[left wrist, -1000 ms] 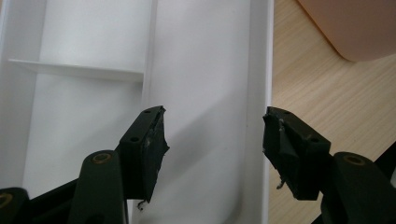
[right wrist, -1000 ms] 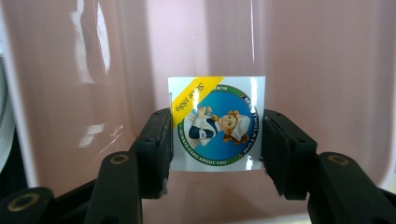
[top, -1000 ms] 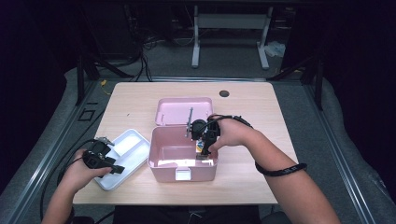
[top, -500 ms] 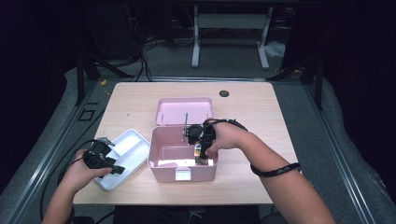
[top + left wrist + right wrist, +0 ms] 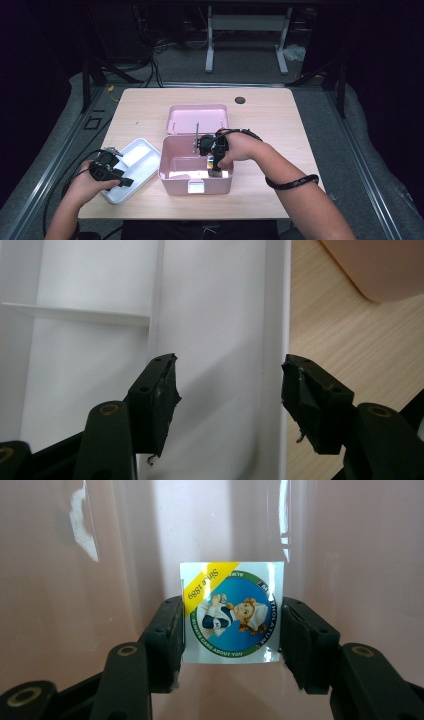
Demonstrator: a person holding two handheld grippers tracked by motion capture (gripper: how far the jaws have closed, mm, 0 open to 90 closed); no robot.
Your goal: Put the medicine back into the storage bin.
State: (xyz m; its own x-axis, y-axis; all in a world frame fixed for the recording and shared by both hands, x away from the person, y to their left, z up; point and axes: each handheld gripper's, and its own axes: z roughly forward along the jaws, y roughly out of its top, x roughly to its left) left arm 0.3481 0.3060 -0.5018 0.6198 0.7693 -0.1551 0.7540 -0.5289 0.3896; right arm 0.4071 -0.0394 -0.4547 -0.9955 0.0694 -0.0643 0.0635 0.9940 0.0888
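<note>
The table (image 5: 280, 125) is pale matt wood-grain laminate; the pink box (image 5: 170, 172) is smooth, glossy plastic catching glare; the white tray (image 5: 225, 315) is smooth, satin plastic; the small carton (image 5: 232, 612) is glossy printed card; the jaw pads look matt, worn rubber.

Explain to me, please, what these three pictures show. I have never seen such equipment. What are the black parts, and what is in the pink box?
No robot here: a person holds a hand-held two-jaw tool in each hand. The high view looks down on a wooden table. The other two pictures come from small cameras riding on each tool, looking along its black jaws.

On the table stand an open pink box with its lid behind it, and a white tray with compartments to its left.

The left gripper hangs open over the tray, holding nothing. The right gripper reaches into the pink box, its jaws at both sides of a small square box whose label reads "Since 1889".
</note>
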